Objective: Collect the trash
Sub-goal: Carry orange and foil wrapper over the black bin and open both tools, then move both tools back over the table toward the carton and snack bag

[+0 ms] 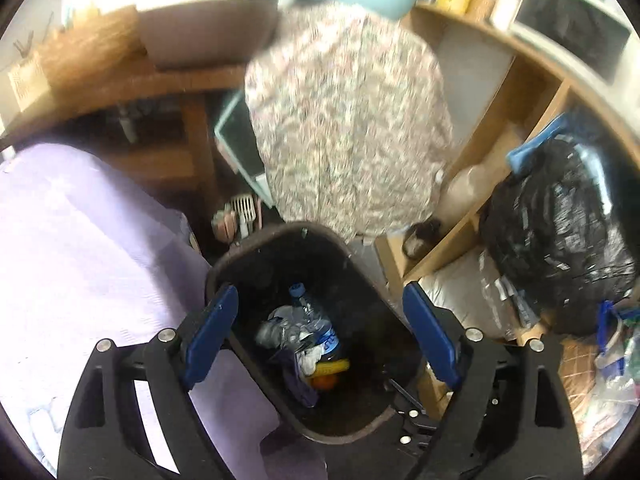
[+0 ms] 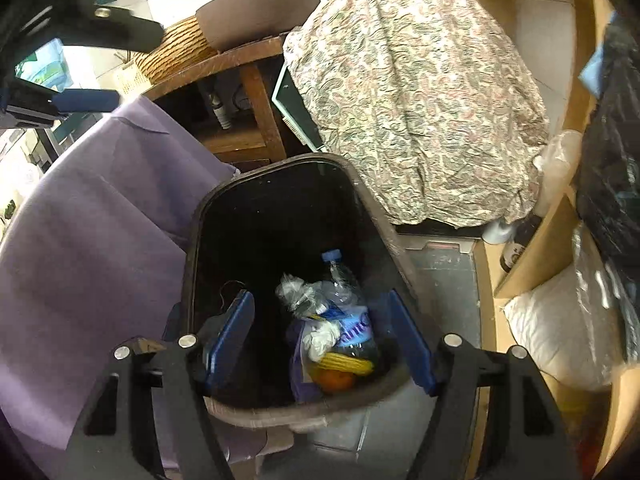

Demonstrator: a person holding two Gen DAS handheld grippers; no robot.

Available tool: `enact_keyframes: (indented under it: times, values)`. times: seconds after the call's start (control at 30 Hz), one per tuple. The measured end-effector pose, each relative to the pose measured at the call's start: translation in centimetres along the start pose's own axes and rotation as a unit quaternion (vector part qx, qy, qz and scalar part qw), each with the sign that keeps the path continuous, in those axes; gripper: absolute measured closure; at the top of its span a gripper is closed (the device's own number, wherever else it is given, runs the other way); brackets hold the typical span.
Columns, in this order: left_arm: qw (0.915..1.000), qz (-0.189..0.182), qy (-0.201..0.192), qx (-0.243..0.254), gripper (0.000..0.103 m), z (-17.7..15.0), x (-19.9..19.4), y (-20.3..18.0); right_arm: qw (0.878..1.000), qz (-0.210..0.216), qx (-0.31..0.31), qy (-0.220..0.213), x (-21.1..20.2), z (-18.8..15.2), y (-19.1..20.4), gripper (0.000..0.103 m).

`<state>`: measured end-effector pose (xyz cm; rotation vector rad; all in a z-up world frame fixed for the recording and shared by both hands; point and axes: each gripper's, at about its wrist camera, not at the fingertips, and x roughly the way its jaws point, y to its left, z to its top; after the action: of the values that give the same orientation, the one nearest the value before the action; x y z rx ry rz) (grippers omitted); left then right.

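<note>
- Since both the left tongs (image 1: pixel 320 332) and right tongs (image 2: pixel 322 340) hang wide open and empty over the bin (image 2: pixel 208 216), the drop looks done.
- Trash, a bottle (image 2: pixel 344 296) and an orange (image 2: pixel 334 380), lies at the bin's bottom.
- Lift straight up, clear of the rim.

From the left wrist we look steeply down past our spread blue fingers (image 1: pixel 208 334) into the dark bin (image 1: pixel 256 264). From the right wrist we look down likewise, nearer, its rim (image 2: pixel 276 168) filling more of the frame. Both views share the bin, the purple cloth (image 1: pixel 80 248) beside it and the paisley cloth (image 2: pixel 412 112) behind it
</note>
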<state>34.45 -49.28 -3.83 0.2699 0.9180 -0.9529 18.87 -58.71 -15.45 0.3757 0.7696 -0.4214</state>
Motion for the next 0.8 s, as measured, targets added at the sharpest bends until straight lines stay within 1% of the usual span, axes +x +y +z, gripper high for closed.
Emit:
enact_keyframes:
  times: [0.07, 0.13, 0.23, 0.3, 0.37, 0.5, 0.57, 0.6, 0.67, 0.73, 0.8]
  values:
    - [0.9996, -0.001, -0.026, -0.011, 0.015, -0.6, -2.4, 0.7, 1.0, 0.007, 0.001, -0.003, -1.2, -0.1, 0.0, 0.034]
    - [0.999, 0.001, -0.043, -0.016, 0.013, -1.7, -4.3, 1.3, 1.0, 0.015, -0.005, -0.005, -2.9, -0.1, 0.5, 0.034]
    - [0.9981, 0.008, -0.058, -0.017, 0.012, -4.6, -8.1, 2.6, 0.999, 0.033, -0.021, -0.018, -5.4, 0.1, 2.1, 0.034]
    - [0.9974, 0.016, -0.066, -0.024, 0.011, -6.6, -10.5, 3.8, 0.998, 0.053, -0.034, -0.029, -7.3, 0.4, 3.9, 0.033]
    - [0.9958, 0.034, -0.078, -0.032, 0.01, -9.1, -13.4, 5.7, 0.995, 0.075, -0.048, -0.035, -8.5, 0.9, 5.6, 0.033]
    - [0.9895, 0.073, -0.105, -0.067, 0.008, -14.2, -18.9, 10.7, 0.985, 0.129, -0.106, -0.043, -10.8, 1.7, 11.4, 0.03]
    - [0.9836, 0.109, -0.111, -0.092, 0.007, -16.8, -21.2, 13.4, 0.977, 0.159, -0.139, -0.037, -11.2, 1.9, 14.9, 0.029]
    - [0.9788, 0.136, -0.112, -0.105, 0.007, -18.3, -22.4, 15.0, 0.972, 0.176, -0.154, -0.034, -11.4, 2.0, 16.5, 0.029]
    - [0.9662, 0.191, -0.114, -0.13, 0.007, -21.3, -24.6, 17.8, 0.96, 0.205, -0.189, -0.025, -11.4, 2.0, 20.0, 0.029]
    - [0.9562, 0.22, -0.115, -0.156, 0.007, -23.9, -26.6, 20.2, 0.949, 0.223, -0.223, -0.018, -11.2, 2.3, 23.4, 0.029]
    - [0.9478, 0.234, -0.116, -0.182, 0.007, -26.2, -28.3, 22.3, 0.937, 0.24, -0.254, -0.01, -10.9, 2.5, 27.1, 0.029]
